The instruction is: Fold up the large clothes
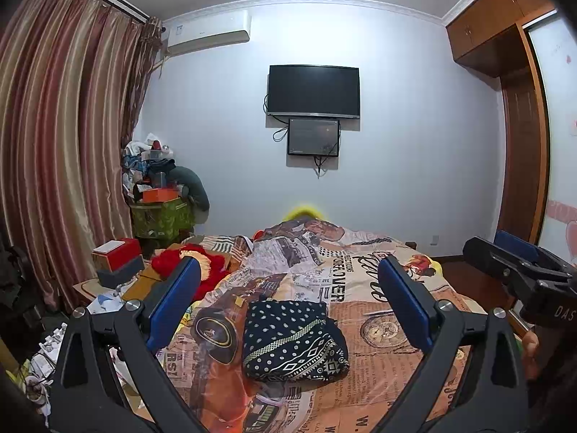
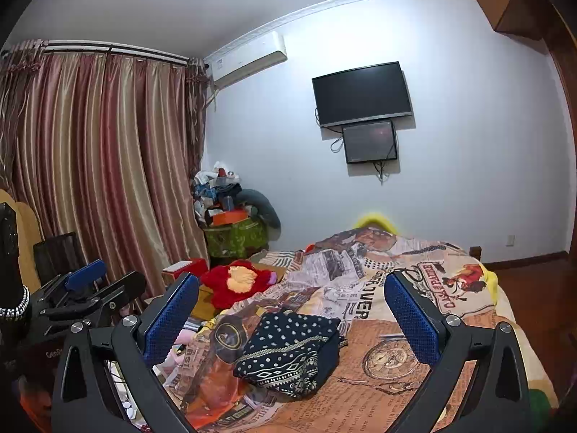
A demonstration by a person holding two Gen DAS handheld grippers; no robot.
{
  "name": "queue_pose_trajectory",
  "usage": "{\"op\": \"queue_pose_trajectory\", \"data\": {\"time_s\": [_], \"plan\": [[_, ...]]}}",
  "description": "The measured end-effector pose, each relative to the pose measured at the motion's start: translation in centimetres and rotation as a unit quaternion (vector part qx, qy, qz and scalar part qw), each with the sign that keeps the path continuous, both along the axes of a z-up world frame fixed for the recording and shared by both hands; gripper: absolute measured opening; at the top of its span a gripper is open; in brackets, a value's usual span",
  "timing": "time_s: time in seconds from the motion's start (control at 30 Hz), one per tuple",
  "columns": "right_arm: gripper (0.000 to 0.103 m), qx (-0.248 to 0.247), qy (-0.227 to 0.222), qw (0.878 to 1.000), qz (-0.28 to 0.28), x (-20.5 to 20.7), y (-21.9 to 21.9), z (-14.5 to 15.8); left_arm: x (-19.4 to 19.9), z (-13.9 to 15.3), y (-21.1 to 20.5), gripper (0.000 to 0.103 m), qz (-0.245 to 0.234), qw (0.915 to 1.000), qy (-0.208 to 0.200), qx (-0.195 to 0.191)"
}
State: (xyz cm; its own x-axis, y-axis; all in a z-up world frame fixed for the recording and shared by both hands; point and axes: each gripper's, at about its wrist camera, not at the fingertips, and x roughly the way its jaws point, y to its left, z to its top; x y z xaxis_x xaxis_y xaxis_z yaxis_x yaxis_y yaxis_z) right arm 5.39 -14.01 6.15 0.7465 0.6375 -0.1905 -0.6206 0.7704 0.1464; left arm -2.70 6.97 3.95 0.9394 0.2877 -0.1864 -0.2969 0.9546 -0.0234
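Both grippers hang over the near end of the bed, side by side, pointing a little downward toward the far wall. The left gripper point(image 1: 290, 306) has its jaws spread wide, blue pads point(image 1: 173, 303) well apart, with nothing between them. The right gripper point(image 2: 291, 312) is just as wide and holds nothing either. From the left camera the right gripper shows at the far right edge, with part of a hand point(image 1: 530, 346) behind it; from the right camera the left gripper sits at the left, black frame and blue pad showing.

The bed point(image 1: 396, 324) wears a cover printed with newspaper, a pocket watch and a car, rumpled toward the far end. A red plush toy point(image 2: 238, 283) lies at the bed's left edge, with a red box point(image 1: 117, 250) just beyond it on a cluttered side table. A striped curtain point(image 1: 61, 126) fills the left wall. In the far left corner stands a green box point(image 1: 162, 218) piled with clothes and an orange box. A dark TV point(image 1: 313, 91) hangs on the far wall with a smaller screen point(image 1: 313, 137) beneath it, an air conditioner point(image 1: 209, 34) up left, a wooden wardrobe point(image 1: 519, 108) on the right.

The garment point(image 1: 294, 339) lies on the near part of the bed, just ahead of both grippers and touched by neither. It is folded into a compact rectangle, dark with pale dots and bands of diamond pattern, its right edge slightly bulging.
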Motion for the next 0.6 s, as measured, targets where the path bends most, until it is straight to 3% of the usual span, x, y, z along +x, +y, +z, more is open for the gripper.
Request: {"op": "queue_pose_trajectory", "data": {"time_s": [0.6], "plan": [[0.103,-0.005,0.002,1.000,0.003,0.16,-0.07,-0.20,0.28,-0.17,-0.15,0.100,-0.003,1.0000,-0.002,0.000]]}}
